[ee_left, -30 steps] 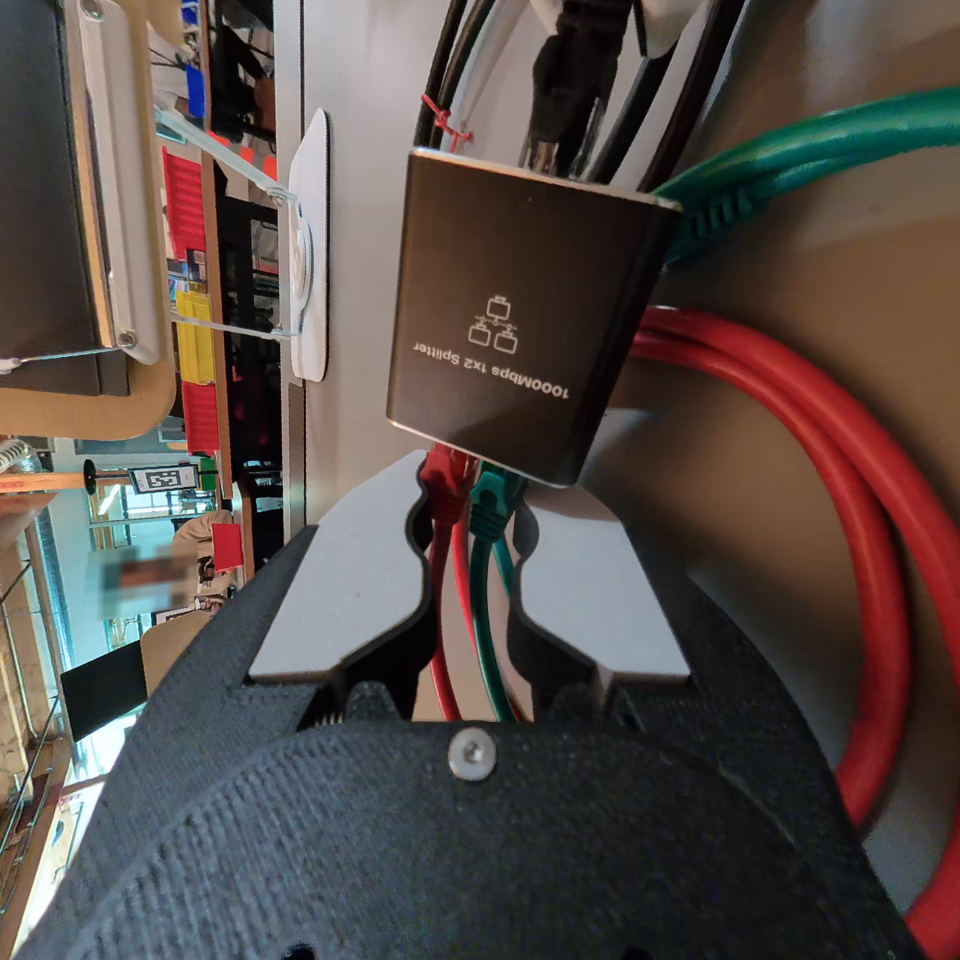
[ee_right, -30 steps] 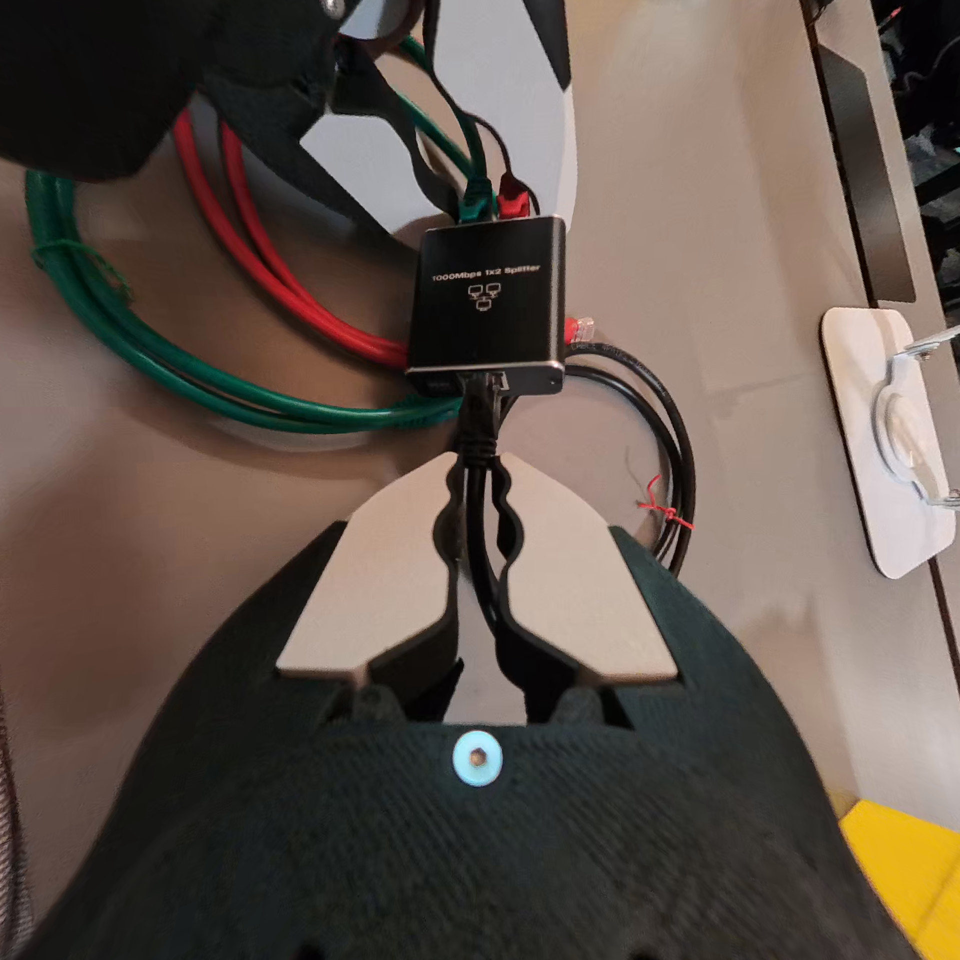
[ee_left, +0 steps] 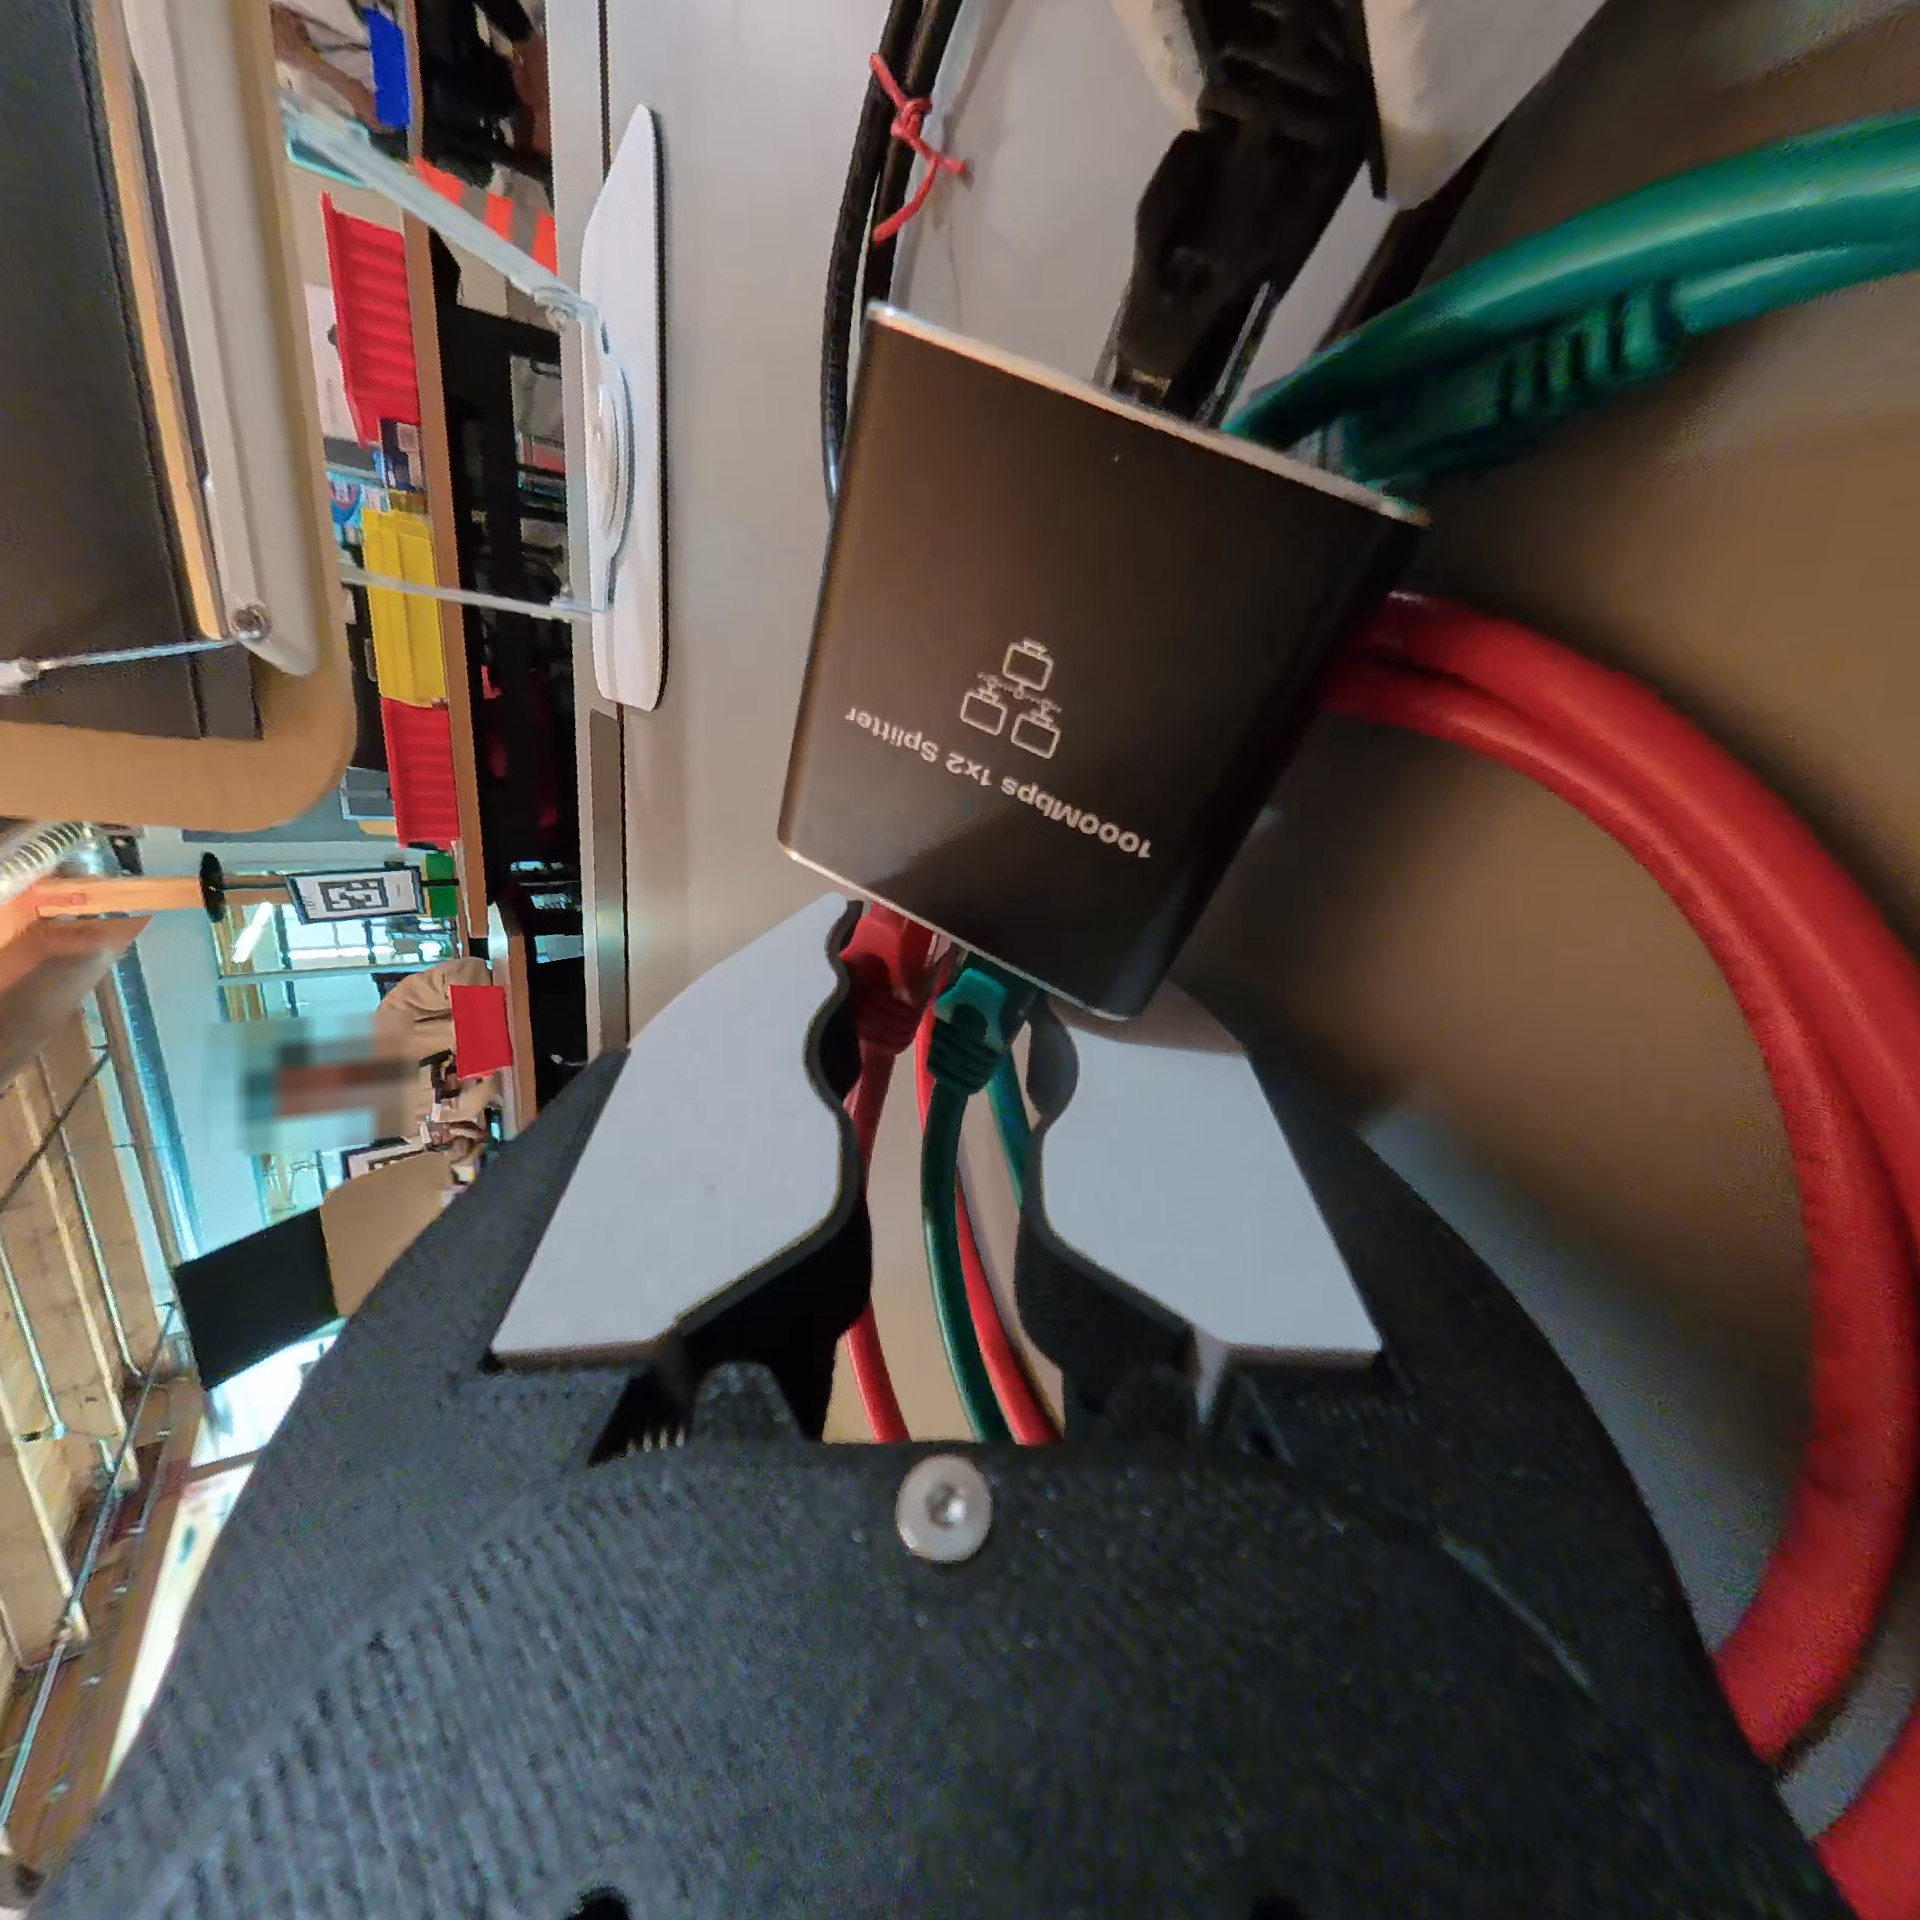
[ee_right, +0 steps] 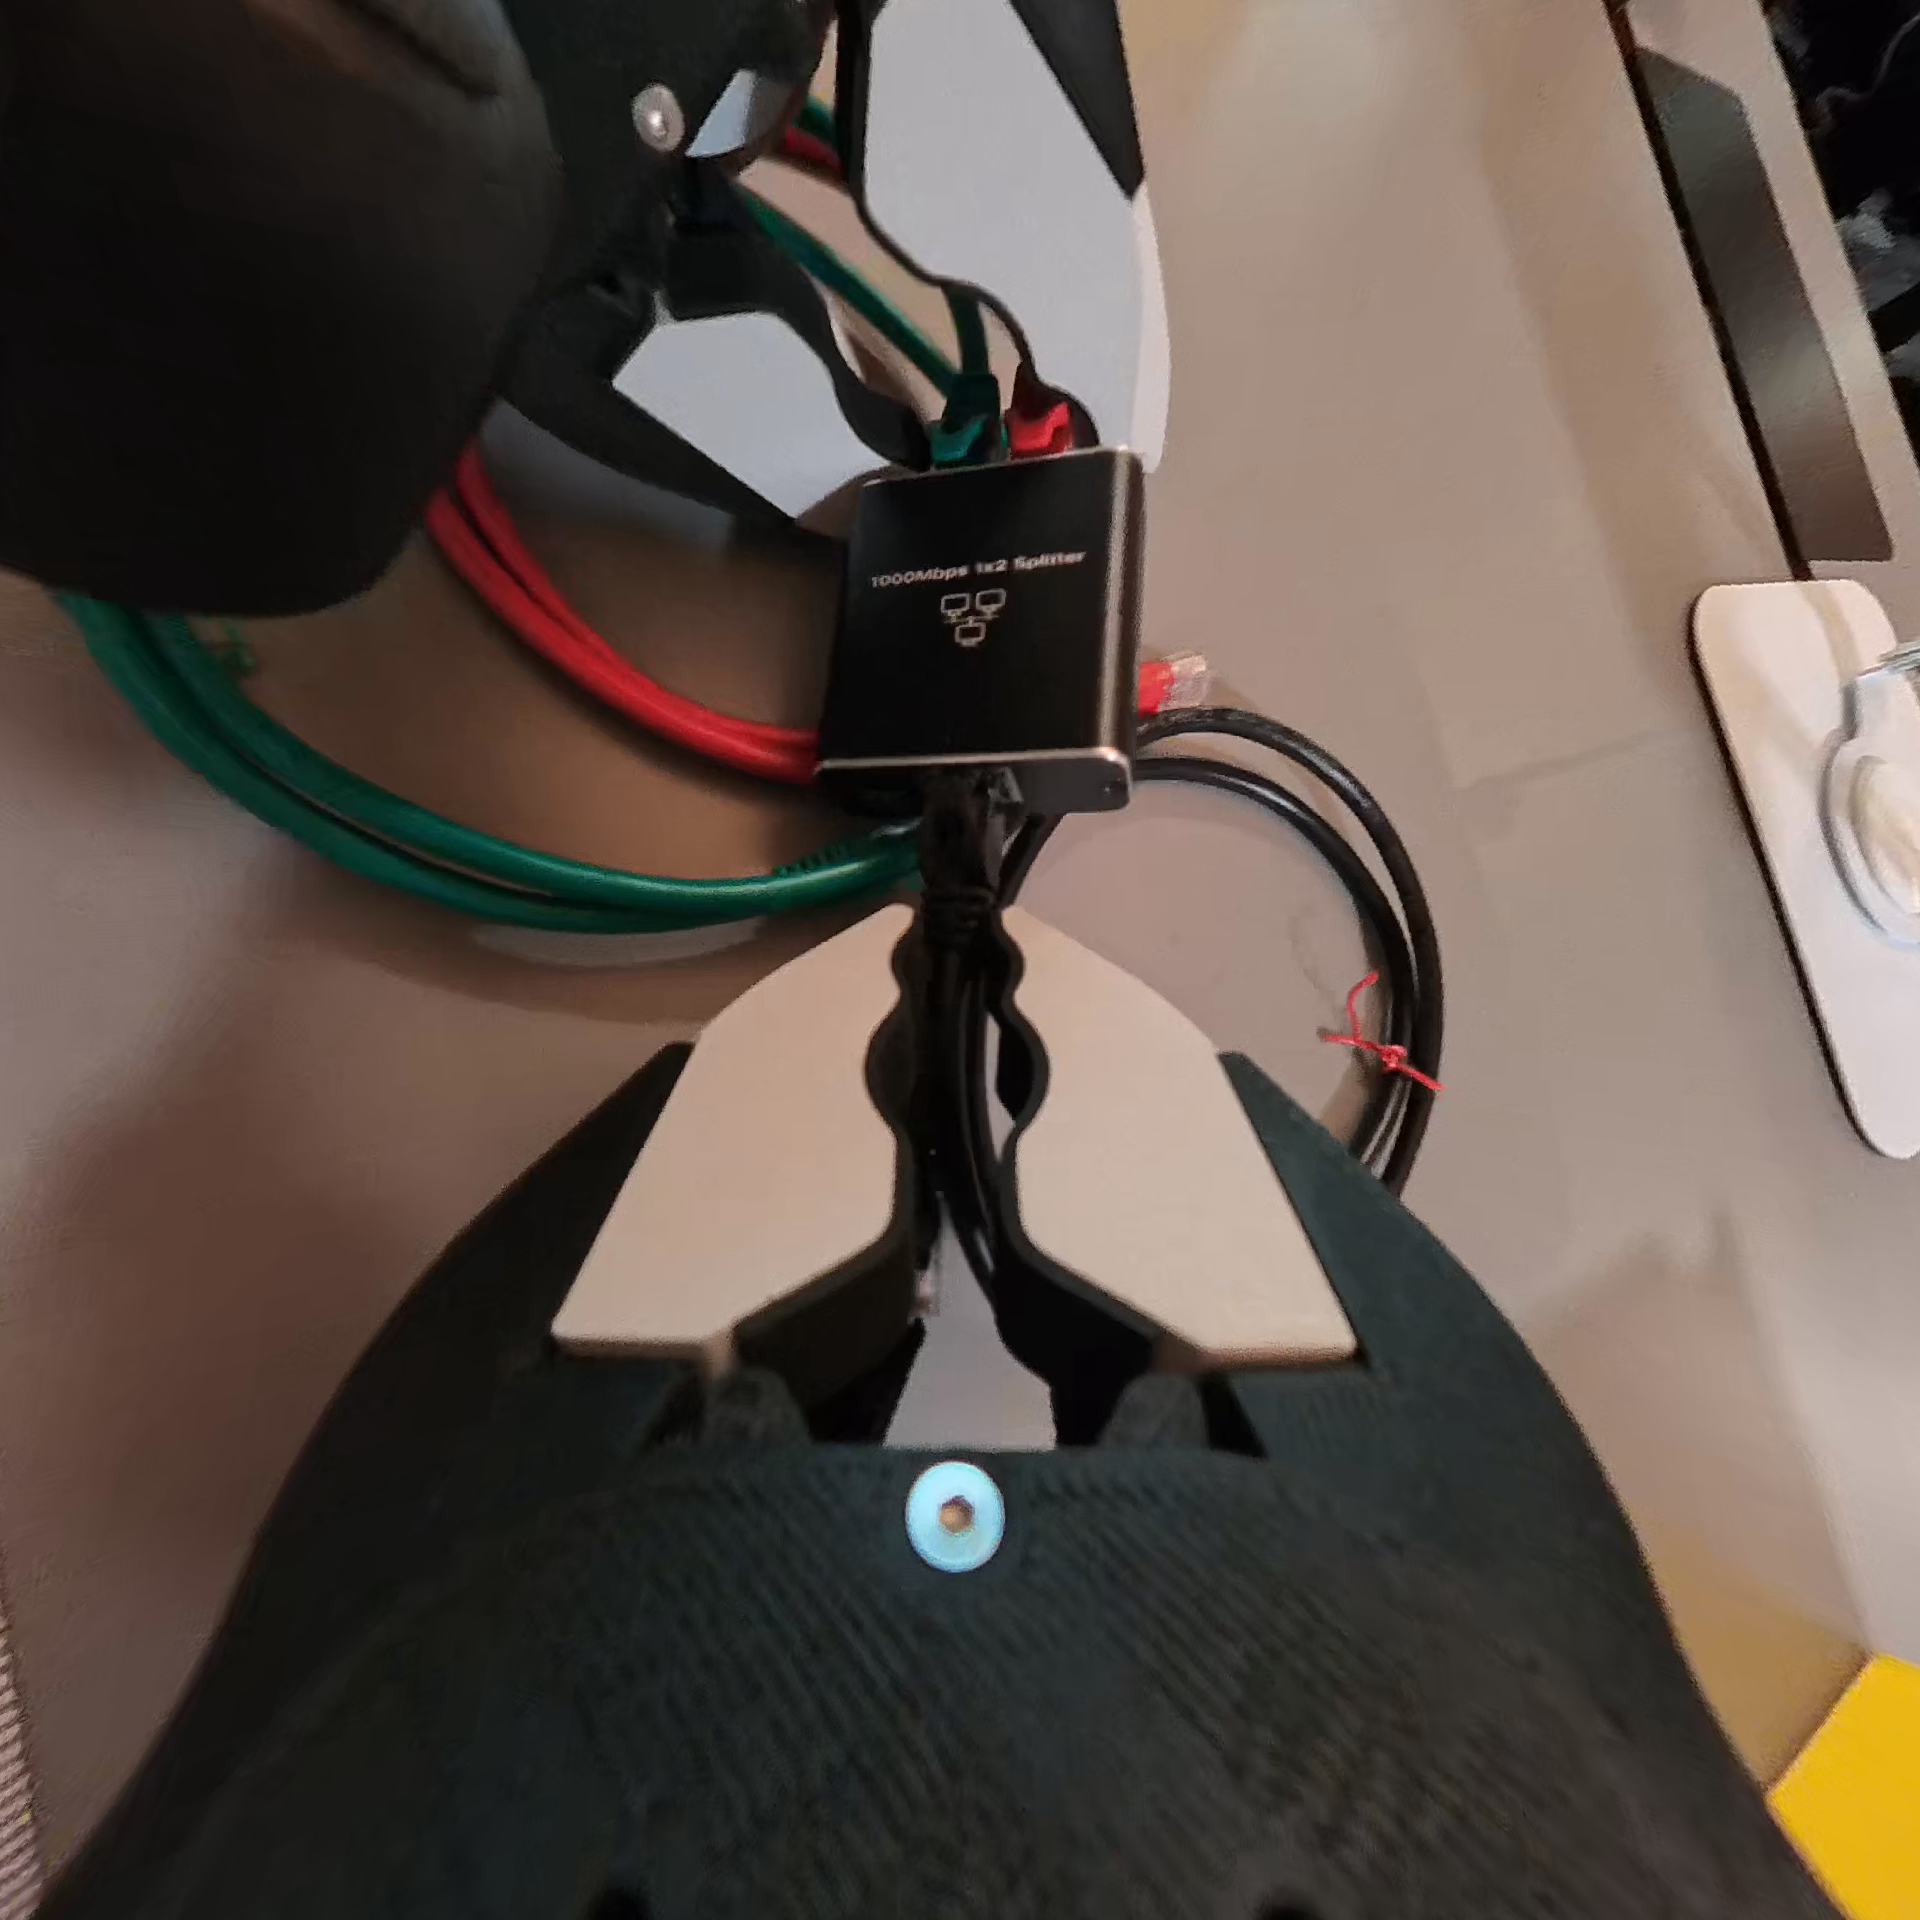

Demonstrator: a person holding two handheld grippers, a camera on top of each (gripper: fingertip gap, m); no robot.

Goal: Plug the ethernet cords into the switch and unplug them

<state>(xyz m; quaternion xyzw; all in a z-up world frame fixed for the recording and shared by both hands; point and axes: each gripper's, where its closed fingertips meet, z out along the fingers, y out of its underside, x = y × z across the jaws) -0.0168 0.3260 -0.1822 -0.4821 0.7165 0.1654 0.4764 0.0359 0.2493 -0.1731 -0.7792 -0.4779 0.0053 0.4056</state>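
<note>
The black switch box [ee_left: 1060, 665] lies on the beige table, and it also shows in the right wrist view [ee_right: 987, 613]. A red plug [ee_left: 883, 977] and a green plug [ee_left: 971, 1023] sit in its near side. My left gripper [ee_left: 935, 987] is closed around both of their cords just behind the plugs. It also shows beyond the switch in the right wrist view [ee_right: 1003, 436]. My right gripper [ee_right: 956, 935] is shut on the black cord [ee_right: 961, 862], which enters the opposite side of the switch. That view is slightly blurred.
Coils of red cord [ee_left: 1766, 1039] and green cord [ee_left: 1662, 281] lie beside the switch. A loose red plug [ee_right: 1174, 681] and a tied black cord loop [ee_right: 1392, 883] lie on its other side. A white pad [ee_right: 1818, 831] and a yellow object [ee_right: 1860, 1787] are further right.
The switch has tilted slightly and the left gripper has shifted a little. Both grippers keep their hold and all three plugs stay in the switch.
</note>
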